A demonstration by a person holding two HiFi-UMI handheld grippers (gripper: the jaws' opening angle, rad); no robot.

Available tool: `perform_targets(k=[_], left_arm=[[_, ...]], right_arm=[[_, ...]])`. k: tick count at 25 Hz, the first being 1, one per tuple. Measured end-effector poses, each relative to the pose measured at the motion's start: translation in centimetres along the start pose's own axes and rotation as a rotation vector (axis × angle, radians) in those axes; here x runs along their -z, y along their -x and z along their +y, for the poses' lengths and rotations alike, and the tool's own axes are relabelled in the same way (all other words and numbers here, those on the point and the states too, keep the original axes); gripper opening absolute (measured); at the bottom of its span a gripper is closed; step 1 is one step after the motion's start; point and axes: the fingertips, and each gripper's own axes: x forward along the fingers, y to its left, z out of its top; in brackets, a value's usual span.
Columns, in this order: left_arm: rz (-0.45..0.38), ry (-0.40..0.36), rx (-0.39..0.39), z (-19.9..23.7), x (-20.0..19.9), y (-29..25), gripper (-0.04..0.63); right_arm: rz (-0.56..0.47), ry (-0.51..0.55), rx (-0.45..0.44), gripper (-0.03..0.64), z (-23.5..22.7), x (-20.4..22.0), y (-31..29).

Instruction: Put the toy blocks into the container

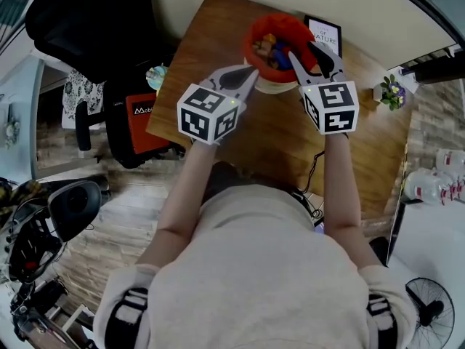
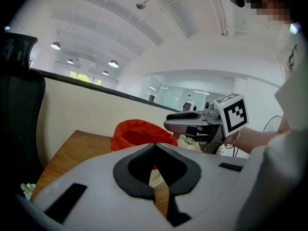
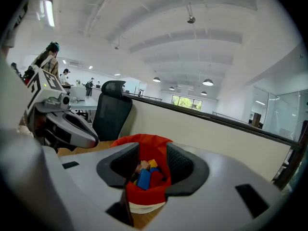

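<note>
A white container (image 1: pixel 276 86) lined with a red bag (image 1: pixel 280 27) stands at the far side of the wooden table (image 1: pixel 276 144). Several coloured toy blocks (image 1: pixel 267 51) lie inside it; in the right gripper view they (image 3: pixel 144 174) show blue, yellow and red. My right gripper (image 1: pixel 305 51) hovers at the container's right rim, and its jaws (image 3: pixel 153 149) stand open with nothing between them. My left gripper (image 1: pixel 253 71) sits just left of the container with its jaws shut and empty (image 2: pixel 154 145). The red bag (image 2: pixel 137 134) rises just beyond it.
A framed sign (image 1: pixel 325 33) stands behind the container. A small flower pot (image 1: pixel 392 91) sits near the table's right edge. A black office chair (image 1: pixel 94 20) and a red box (image 1: pixel 142 122) are to the left of the table. Bottles (image 1: pixel 436 184) and a fan (image 1: pixel 429 307) are at the right.
</note>
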Motion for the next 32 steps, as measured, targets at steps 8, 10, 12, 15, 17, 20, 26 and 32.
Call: perform_targets(k=[8, 10, 12, 15, 17, 20, 26, 32], left_arm=[[-0.032, -0.043, 0.018, -1.7, -1.4, 1.0, 0.015], [-0.032, -0.057, 0.026, -2.3, -1.5, 1.4, 0.015], [-0.037, -0.083, 0.04, -3.1, -1.9, 1.8, 0.015], [-0.056, -0.13, 0.058, -4.4, -2.9, 2.4, 0.015], [-0.068, -0.152, 0.064, -5.1, -3.5, 2.8, 0.015], [-0.088, -0.175, 0.077, -6.4, -4.1, 3.5, 0.015], [-0.09, -0.253, 0.094, -8.6, -4.2, 4.3, 0.015], [-0.051, -0.253, 0.117, -9.3, -2.7, 4.3, 0.015]], right_arm=[[-0.081, -0.101, -0.034, 0.179, 1.1, -1.8, 3.3], [-0.104, -0.141, -0.058, 0.178, 1.9, -2.2, 4.3], [-0.12, -0.144, -0.06, 0.178, 2.4, -2.4, 5.2], [-0.148, -0.155, -0.061, 0.175, 2.9, -2.7, 6.5], [-0.167, -0.158, -0.058, 0.173, 3.2, -3.0, 7.4], [-0.186, -0.152, -0.046, 0.17, 3.5, -3.3, 8.8], [-0.204, -0.173, -0.032, 0.154, 4.0, -2.8, 11.0], [-0.188, -0.195, -0.019, 0.135, 4.9, -1.2, 12.1]])
